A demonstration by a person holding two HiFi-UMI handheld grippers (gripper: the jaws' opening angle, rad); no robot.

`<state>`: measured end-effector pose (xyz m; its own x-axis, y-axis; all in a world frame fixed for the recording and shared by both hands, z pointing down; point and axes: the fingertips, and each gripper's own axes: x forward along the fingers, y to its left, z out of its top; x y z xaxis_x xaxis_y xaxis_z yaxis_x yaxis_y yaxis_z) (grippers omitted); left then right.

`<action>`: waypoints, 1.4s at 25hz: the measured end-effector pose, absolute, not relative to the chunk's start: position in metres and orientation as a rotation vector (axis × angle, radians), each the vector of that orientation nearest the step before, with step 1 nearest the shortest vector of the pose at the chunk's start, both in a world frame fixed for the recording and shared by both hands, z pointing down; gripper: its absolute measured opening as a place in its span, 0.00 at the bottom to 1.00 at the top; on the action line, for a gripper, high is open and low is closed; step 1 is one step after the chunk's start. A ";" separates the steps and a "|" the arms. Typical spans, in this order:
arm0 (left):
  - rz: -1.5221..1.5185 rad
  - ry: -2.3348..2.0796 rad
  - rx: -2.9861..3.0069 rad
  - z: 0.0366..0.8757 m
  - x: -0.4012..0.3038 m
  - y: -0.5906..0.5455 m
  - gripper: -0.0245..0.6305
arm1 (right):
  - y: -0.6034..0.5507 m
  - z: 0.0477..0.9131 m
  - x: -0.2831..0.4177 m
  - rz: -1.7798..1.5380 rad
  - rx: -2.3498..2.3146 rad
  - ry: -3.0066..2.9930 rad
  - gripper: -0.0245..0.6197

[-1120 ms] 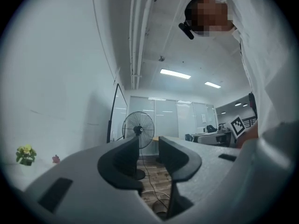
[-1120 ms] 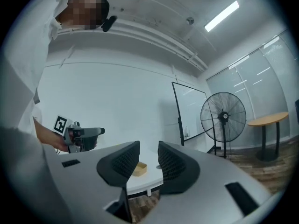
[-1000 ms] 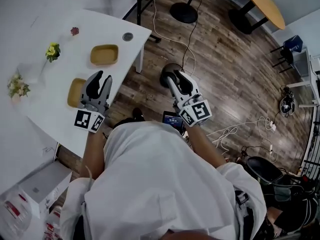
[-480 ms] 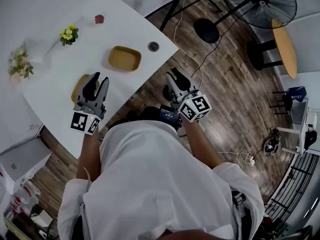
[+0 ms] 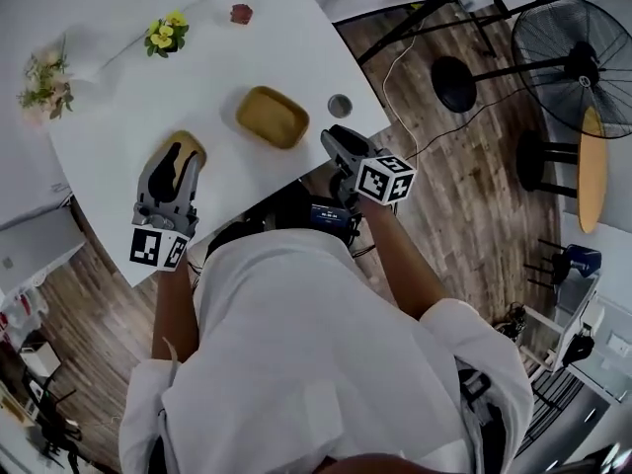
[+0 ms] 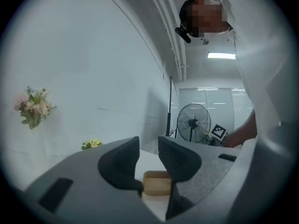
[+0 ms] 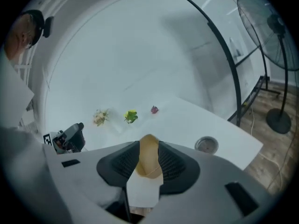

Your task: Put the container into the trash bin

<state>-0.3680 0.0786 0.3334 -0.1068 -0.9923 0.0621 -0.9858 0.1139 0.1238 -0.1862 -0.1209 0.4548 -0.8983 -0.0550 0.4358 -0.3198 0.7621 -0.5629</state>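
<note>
Two grippers reach in over the near edge of the white bench [image 5: 118, 117], one in each of your hands. Your left gripper [image 5: 181, 158] lies about level. Its jaws are apart and closing, and the left container [image 6: 156, 185] shows low in the gap, just past the tips, with the pads not on it. In the head view those tips overlap that tan dish, and your bare left forearm [image 5: 175, 299] runs straight back from the left marker cube [image 5: 158, 247] to your white sleeve. Your right gripper [image 5: 335, 138] tips nose-down at the bench's corner with its jaws apart. In the right gripper view the near end of the right container [image 5: 272, 117] fills the gap between them, though you cannot tell there whether the pads touch it. Your right forearm [image 5: 395, 255] slants back and to the right from the right marker cube [image 5: 385, 179]. Both containers sit flat on the bench, apart from each other. A small round metal disc [image 5: 340, 105] lies just beside the right gripper's tips. Farther across the bench are yellow flowers [image 5: 165, 34], a pale posy [image 5: 44, 77] and a small red bloom [image 5: 241, 13]. Off the bench, a standing fan [image 5: 573, 57] rests on the wooden floor [image 5: 464, 196].
</note>
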 end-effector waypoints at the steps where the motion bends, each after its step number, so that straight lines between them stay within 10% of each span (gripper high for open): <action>1: -0.066 -2.257 1.982 0.335 -0.372 0.075 0.24 | -0.126 0.465 -0.192 0.989 0.266 -2.519 0.26; 13: -0.010 -2.306 1.775 0.379 -0.395 0.058 0.24 | -0.126 0.554 -0.225 1.565 0.192 -2.068 0.26; 35: -0.089 -2.271 1.813 0.388 -0.394 0.092 0.24 | -0.102 0.551 -0.238 1.558 0.211 -2.089 0.10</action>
